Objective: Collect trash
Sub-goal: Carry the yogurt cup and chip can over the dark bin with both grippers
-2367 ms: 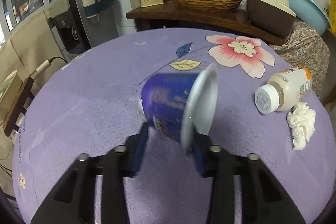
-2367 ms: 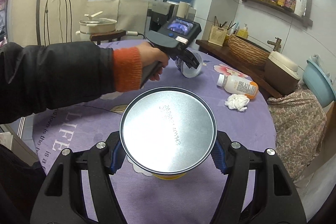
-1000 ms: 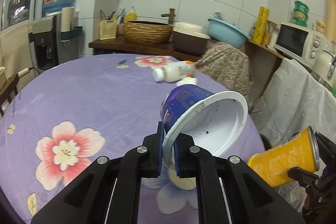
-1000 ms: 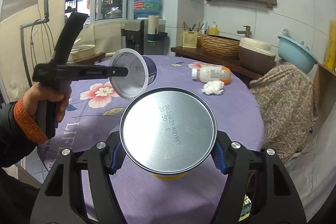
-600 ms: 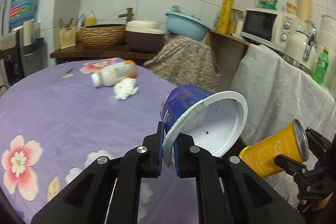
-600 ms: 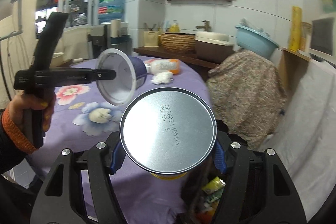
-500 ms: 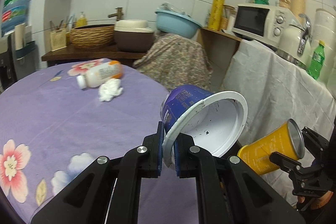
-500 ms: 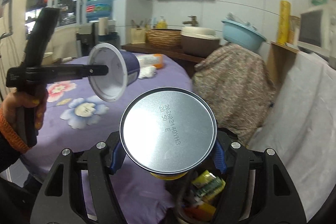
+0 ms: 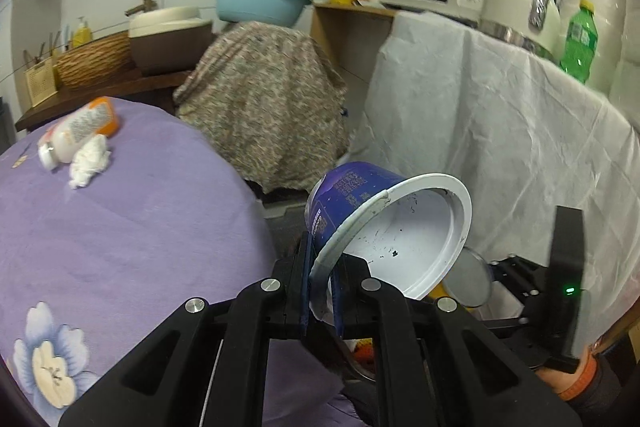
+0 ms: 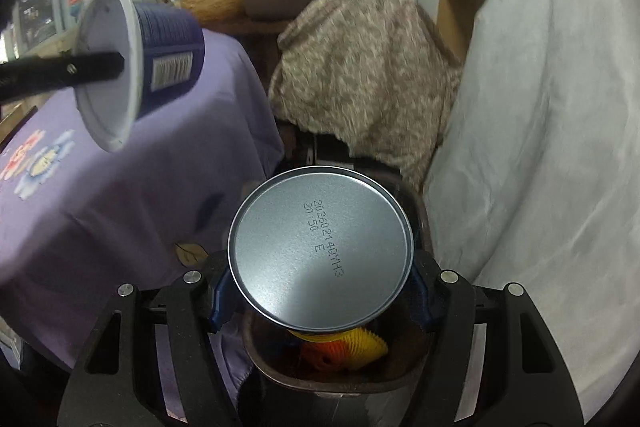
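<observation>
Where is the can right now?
In the right wrist view, the can sits clamped in the right gripper, directly above the trash bin.

left tongs (image 9: 323, 291) pinching cup (image 9: 384, 227) rim

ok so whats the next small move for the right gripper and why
Probably open the right gripper and let the can drop: it hangs right above the open trash bin, which already holds wrappers. The left gripper, pinching the blue cup by its rim, looks further off.
</observation>
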